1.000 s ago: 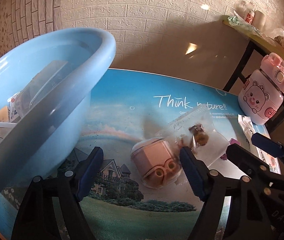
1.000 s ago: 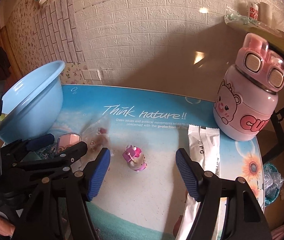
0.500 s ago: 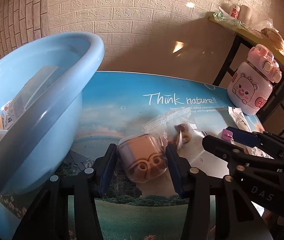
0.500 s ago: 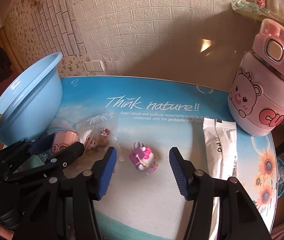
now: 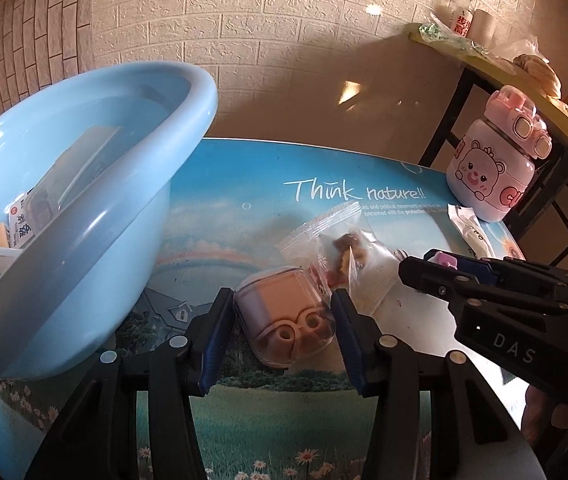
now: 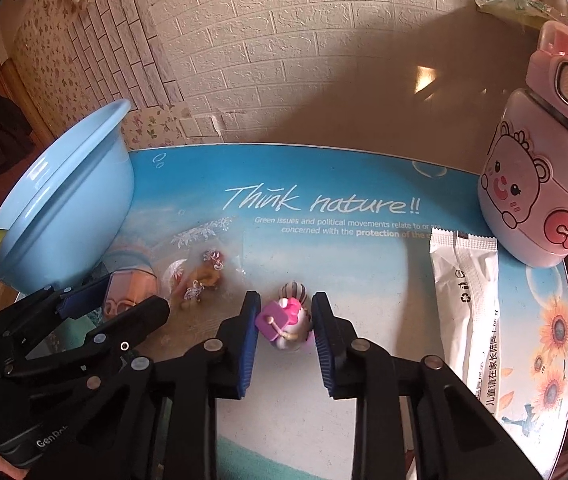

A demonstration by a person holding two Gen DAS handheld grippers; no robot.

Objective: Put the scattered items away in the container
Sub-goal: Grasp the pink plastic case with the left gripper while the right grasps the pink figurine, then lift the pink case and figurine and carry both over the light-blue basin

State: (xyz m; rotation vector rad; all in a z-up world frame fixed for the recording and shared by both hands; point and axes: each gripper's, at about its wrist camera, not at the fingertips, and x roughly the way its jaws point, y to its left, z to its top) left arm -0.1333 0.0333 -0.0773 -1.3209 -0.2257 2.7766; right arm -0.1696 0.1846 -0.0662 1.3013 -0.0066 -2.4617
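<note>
I find the left tool (image 5: 282, 316) clamped on the clear pink case (image 5: 285, 322), a blue pad pressing each side while the case lies on the bench (image 5: 244, 208), just beside the blue basin (image 5: 84, 184).

The right tool (image 6: 285, 322) straddles the small pink toy (image 6: 284, 322). Its jaws are closing, the toy between them. The pads stand right at the toy's sides; with fisheye distortion I judge them touching, though I cannot be certain the grip is firm. The toy rests on the bench near its middle.

The basin sits at the left edge of the bench and already holds several items: at least 1 printed packet (image 5: 22, 222) and a clear flat box, both partly hidden by the rim.

Still loose on the bench I count 3 items:
1. A clear snack bag (image 5: 347, 256) with brown contents, lying between the 2 tools and touching the case.
2. A long white sachet (image 6: 467, 304), right of the toy.
3. A pink bear bottle (image 6: 539, 184), upright at the far right corner, just beyond the sachet.
</note>
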